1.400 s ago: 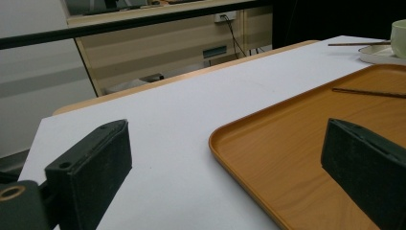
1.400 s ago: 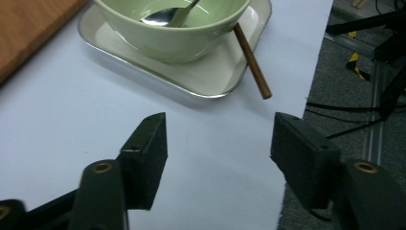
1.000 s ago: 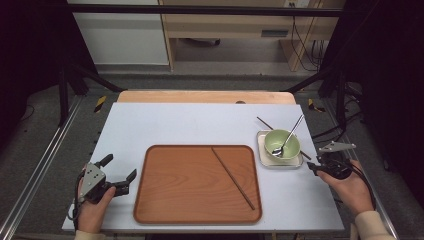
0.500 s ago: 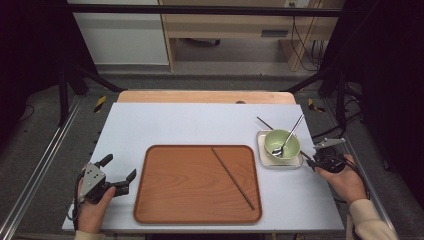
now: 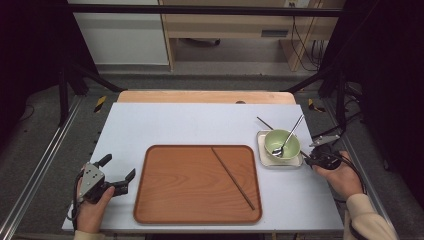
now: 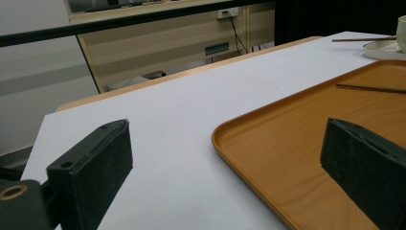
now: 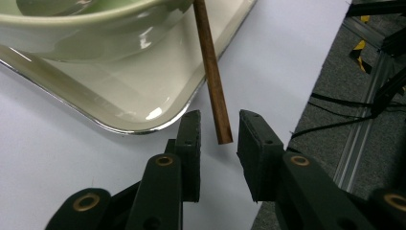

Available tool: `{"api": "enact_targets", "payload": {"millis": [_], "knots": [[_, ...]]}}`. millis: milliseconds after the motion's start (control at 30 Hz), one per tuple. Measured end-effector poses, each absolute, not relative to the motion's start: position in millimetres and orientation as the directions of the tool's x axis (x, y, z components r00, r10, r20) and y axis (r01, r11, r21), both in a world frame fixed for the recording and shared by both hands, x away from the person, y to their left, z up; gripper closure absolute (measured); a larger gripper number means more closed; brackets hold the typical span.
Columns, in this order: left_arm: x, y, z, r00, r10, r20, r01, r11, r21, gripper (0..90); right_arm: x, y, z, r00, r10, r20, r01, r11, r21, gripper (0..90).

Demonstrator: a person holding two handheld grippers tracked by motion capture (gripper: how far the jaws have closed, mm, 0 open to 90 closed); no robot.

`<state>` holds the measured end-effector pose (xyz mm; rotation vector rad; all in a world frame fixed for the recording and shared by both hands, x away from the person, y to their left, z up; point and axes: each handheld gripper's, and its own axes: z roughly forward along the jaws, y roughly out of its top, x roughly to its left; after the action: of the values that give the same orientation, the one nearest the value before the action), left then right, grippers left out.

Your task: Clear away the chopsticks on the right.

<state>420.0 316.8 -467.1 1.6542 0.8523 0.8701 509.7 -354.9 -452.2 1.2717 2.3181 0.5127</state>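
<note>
A: Closing on what, exactly?

B: R gripper [image 7: 219, 136] had its jaws just narrowing around the near tip of the thin brown wooden chopstick [image 7: 210, 72]; small gaps remained both sides, so pads weren't pressing yet. Stick lay across the rim of the square white plate [image 7: 143, 96] under the pale green ceramic bowl [image 5: 281, 142], at the table's right edge.

A: Axis vs jaws?

B: Long axis ran straight away from the jaws, tip between them. R hand nearest by far.

A: L side?

B: L gripper [image 5: 116, 176] wide open, empty, beside the orange-brown wooden tray [image 5: 165, 200], which held the second chopstick [image 5: 233, 178].
</note>
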Motion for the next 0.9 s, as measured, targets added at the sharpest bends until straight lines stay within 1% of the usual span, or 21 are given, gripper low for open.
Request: {"api": "enact_targets", "payload": {"millis": [200, 400, 500, 900], "knots": [[419.8, 317.2, -466.9, 0.483, 0.866, 0.129, 0.113, -0.208, 0.972, 3.5, 512.3, -352.7, -451.7, -0.489, 0.85, -0.196, 0.693, 0.516, 0.503, 75.4], [419.9, 316.8, -467.2, 0.486, 0.864, 0.13, 0.113, -0.21, 0.971, 3.4, 511.7, -352.4, -451.5, -0.502, 0.842, -0.196, 0.689, 0.526, 0.498, 82.2], [419.8, 316.7, -466.8, 0.486, 0.864, 0.13, 0.111, -0.209, 0.972, 3.5, 510.6, -353.9, -450.0, -0.508, 0.841, -0.187, 0.688, 0.527, 0.5, 84.2], [419.4, 316.1, -466.5, 0.483, 0.866, 0.132, 0.11, -0.21, 0.971, 3.4, 504.9, -361.3, -444.8, -0.478, 0.861, -0.175, 0.691, 0.491, 0.531, 84.6]]}}
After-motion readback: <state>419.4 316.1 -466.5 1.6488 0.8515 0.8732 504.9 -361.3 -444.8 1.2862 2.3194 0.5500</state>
